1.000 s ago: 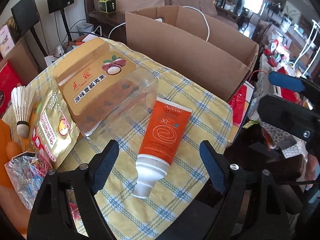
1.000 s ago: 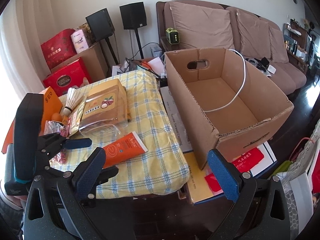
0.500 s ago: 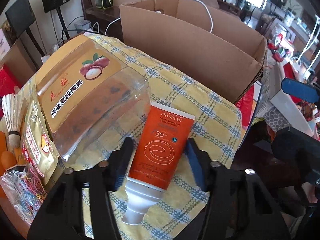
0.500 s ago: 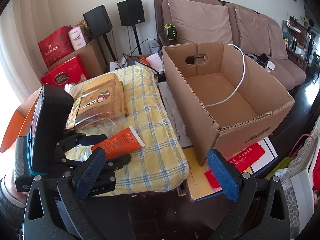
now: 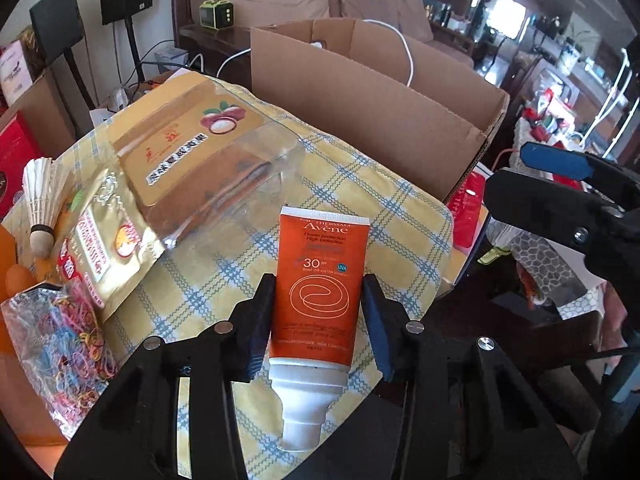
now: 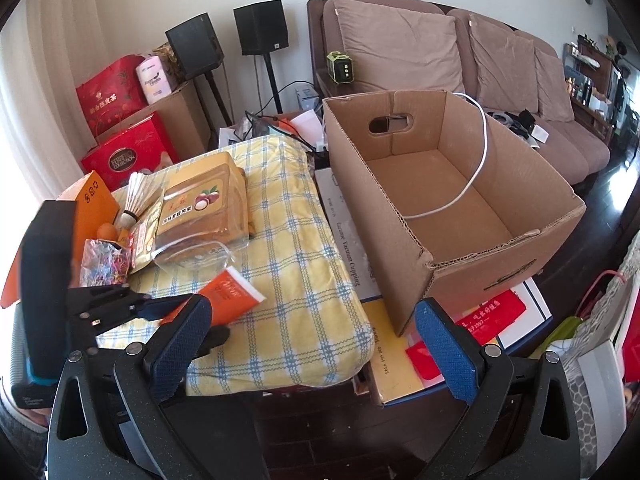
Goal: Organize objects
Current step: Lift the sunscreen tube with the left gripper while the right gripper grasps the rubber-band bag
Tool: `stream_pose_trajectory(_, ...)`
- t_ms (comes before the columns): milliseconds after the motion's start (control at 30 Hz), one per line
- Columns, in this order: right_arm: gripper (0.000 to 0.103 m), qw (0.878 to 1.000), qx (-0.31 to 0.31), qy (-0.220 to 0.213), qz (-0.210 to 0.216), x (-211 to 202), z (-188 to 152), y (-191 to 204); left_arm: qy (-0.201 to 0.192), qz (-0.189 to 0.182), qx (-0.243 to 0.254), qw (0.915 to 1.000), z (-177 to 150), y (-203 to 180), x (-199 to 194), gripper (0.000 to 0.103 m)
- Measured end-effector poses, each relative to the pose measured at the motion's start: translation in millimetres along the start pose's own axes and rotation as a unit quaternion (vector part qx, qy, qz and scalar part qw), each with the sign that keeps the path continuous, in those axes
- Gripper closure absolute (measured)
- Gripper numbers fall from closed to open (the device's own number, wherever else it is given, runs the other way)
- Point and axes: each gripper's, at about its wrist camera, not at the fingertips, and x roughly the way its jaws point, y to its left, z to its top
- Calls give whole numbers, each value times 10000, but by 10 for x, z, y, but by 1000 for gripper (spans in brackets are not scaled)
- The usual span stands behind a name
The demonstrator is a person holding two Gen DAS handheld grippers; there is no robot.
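Note:
An orange sunscreen tube [image 5: 322,284] with a white cap lies on the yellow checked cloth [image 5: 404,216]. My left gripper [image 5: 320,312] is shut on the tube's lower body, cap toward me; it also shows in the right wrist view [image 6: 172,312] holding the tube [image 6: 230,292]. My right gripper [image 6: 312,348] is open and empty, low in front of the cloth's edge. An open cardboard box [image 6: 452,184] stands to the right with a white cable [image 6: 472,184] draped into it.
On the cloth's left lie a gold nut bag [image 5: 180,148], a smaller gold pouch [image 5: 100,248], a bag of rubber bands [image 5: 60,344] and a shuttlecock [image 5: 40,200]. Red gift boxes [image 6: 128,152], speakers and a sofa stand behind. Papers lie on the floor by the box.
My left gripper moved forward over the tube and closed on it, from wide open. The right gripper stayed open and barely moved.

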Motion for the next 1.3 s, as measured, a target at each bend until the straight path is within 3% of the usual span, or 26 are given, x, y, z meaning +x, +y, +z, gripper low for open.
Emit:
stream_pose_trajectory(333, 1, 9993, -265, -29, 250, 40, 92, 257, -699, 50, -609, 9957, -115, 396, -753, 63)
stream_pose_trajectory(633, 5, 9947, -706, 122, 735, 212, 127, 751, -1283, 632, -1085, 9837, -298, 811, -1460, 63)
stream_pose_trajectory(1067, 7, 9789, -1319, 486, 1486, 542, 45, 1590, -1477, 1142, -1781, 9661, -677, 1364, -1898, 63)
stream_pose_trajectory(1300, 7, 9718, -1327, 813, 1771, 867, -24, 1921, -1493, 1378, -2019, 9581, -871, 1485, -1981, 63)
